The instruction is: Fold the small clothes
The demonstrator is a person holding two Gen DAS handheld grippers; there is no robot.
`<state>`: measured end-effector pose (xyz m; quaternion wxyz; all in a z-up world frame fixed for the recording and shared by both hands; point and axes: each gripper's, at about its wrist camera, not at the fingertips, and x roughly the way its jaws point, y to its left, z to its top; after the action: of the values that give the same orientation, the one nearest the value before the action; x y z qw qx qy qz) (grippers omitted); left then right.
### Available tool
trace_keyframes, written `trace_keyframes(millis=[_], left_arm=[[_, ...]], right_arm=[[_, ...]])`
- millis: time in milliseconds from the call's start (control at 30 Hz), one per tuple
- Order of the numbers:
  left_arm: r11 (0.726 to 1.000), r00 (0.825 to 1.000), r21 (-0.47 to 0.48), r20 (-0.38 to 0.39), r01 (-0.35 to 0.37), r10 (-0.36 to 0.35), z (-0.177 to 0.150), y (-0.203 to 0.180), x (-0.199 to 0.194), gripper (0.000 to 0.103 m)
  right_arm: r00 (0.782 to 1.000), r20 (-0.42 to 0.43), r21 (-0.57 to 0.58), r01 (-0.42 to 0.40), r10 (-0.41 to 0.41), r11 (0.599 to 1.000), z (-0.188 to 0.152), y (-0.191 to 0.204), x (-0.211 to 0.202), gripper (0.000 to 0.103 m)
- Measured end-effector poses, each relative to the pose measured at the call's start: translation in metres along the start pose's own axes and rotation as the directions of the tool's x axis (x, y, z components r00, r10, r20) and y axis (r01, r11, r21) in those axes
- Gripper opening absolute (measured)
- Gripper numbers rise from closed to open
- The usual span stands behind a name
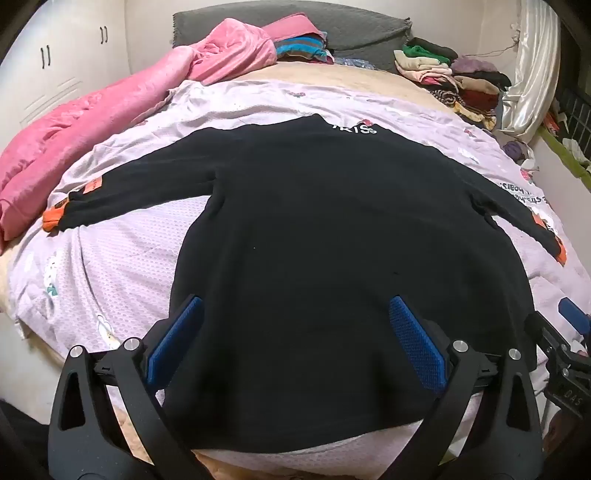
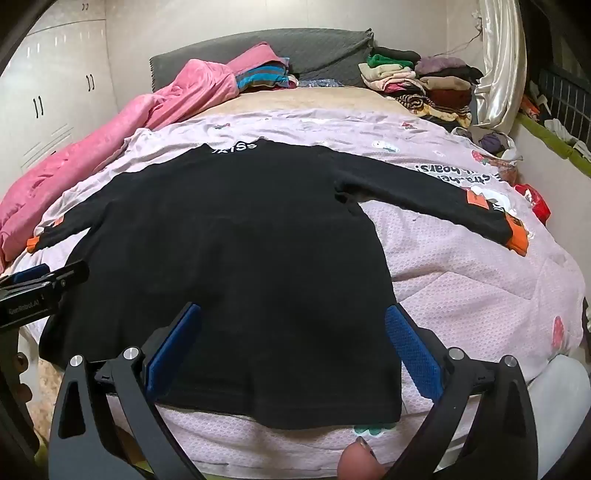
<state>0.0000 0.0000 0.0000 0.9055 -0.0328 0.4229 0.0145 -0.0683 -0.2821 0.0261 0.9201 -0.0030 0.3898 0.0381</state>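
A black long-sleeved top (image 1: 332,229) lies flat on the lilac bedcover (image 1: 122,258), both sleeves spread out, with orange cuffs and white letters at the far collar. It also shows in the right wrist view (image 2: 229,240). My left gripper (image 1: 295,306) is open over the hem end, left of middle, holding nothing. My right gripper (image 2: 293,314) is open over the hem's right part, holding nothing. The right gripper shows at the right edge of the left wrist view (image 1: 561,343); the left gripper shows at the left edge of the right wrist view (image 2: 40,284).
A pink blanket (image 1: 110,110) lies bunched along the bed's left side. A grey headboard cushion (image 1: 295,26) and piles of folded clothes (image 1: 450,77) are at the far end. White wardrobe doors (image 1: 55,74) stand left. A wall and curtain (image 2: 498,74) stand right.
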Motion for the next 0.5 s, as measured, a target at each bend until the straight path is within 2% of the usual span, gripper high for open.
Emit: trace_keyframes(millis=[500], left_arm=[[1.0,1.0,0.005,0.008,0.002,-0.002,-0.003,-0.007,-0.002,0.094]], right_arm=[[1.0,0.013,-0.012,0.003,-0.002,1.0,0.003,0.011,-0.004,0.099]])
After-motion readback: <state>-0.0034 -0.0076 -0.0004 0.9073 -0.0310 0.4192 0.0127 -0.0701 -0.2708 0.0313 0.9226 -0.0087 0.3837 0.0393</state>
